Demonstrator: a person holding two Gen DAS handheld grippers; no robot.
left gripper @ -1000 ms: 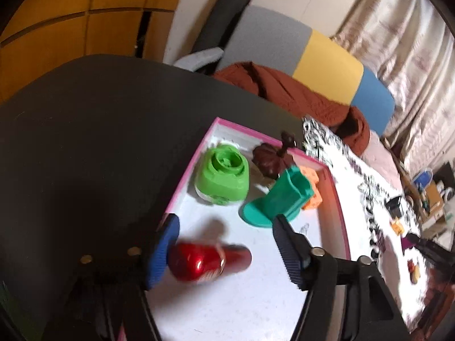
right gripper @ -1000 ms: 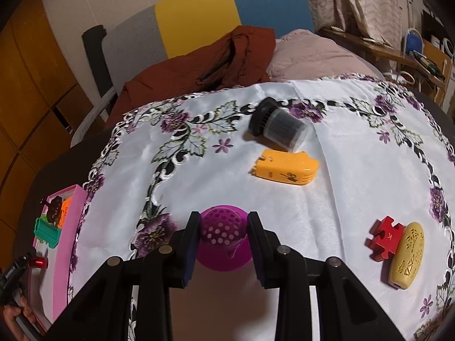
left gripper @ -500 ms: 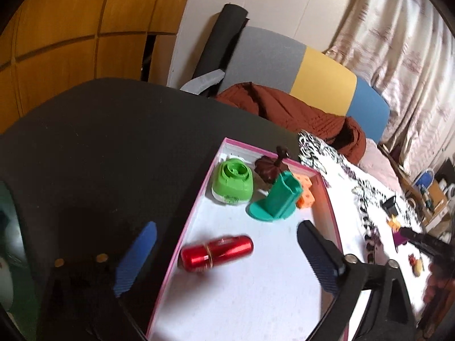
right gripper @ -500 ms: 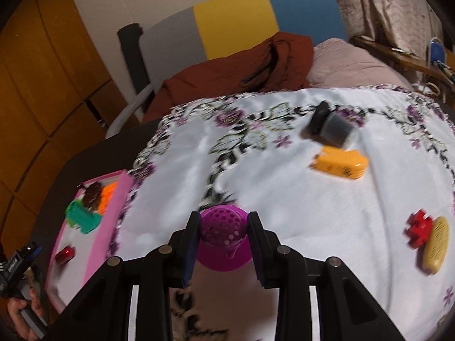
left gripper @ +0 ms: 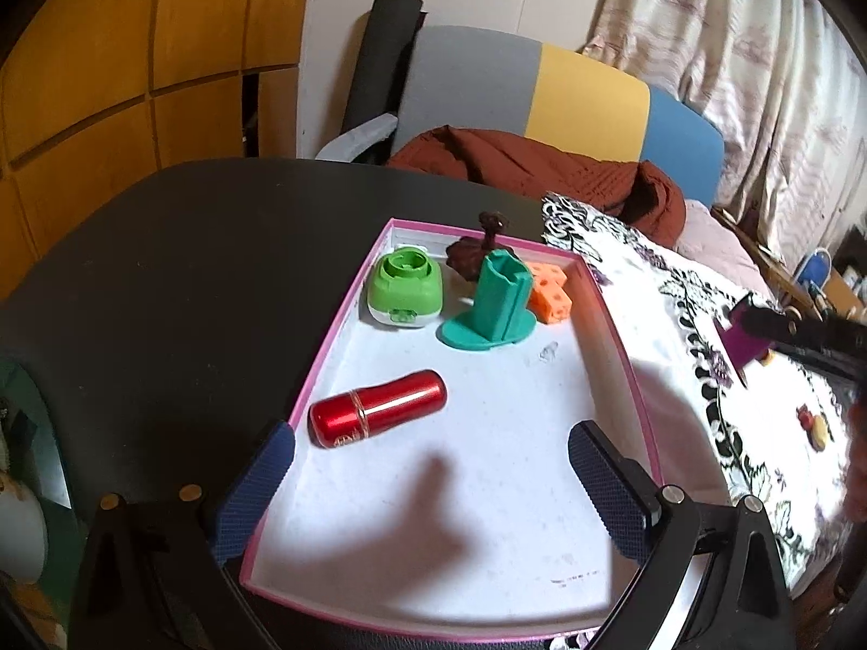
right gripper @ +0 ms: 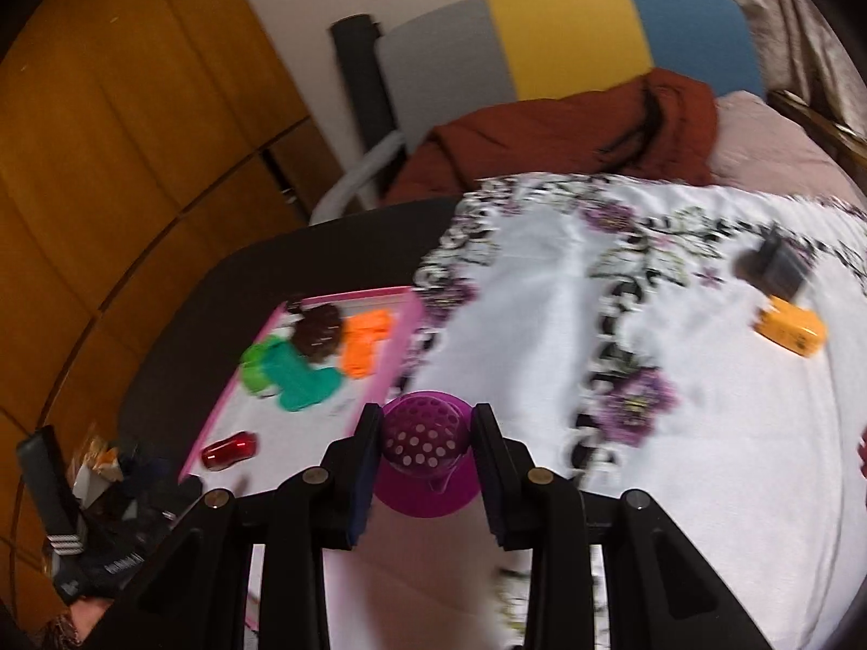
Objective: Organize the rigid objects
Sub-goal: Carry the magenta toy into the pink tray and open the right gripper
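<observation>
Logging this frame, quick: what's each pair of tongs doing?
Left tongs: open, holding nothing, above the pink tray.
Right tongs: closed on the purple perforated piece.

I see a pink-rimmed tray (left gripper: pixel 347 319) with a white floor on the black worktop (left gripper: pixel 189 271). In it lie a glossy red cylinder (left gripper: pixel 377 408) with a thin gold band, a light-green piece (left gripper: pixel 405 288) with a white base, a teal stand (left gripper: pixel 496 303), a dark-brown piece (left gripper: pixel 471 254) and an orange block (left gripper: pixel 549 298). My right claw (right gripper: pixel 424 441) frames a magenta cup (right gripper: pixel 425 455) dotted with white holes. The tablecloth (right gripper: pixel 677 379) is white with purple flowers and black leaves; a yellow-orange box (right gripper: pixel 791 333) lies on it.
</observation>
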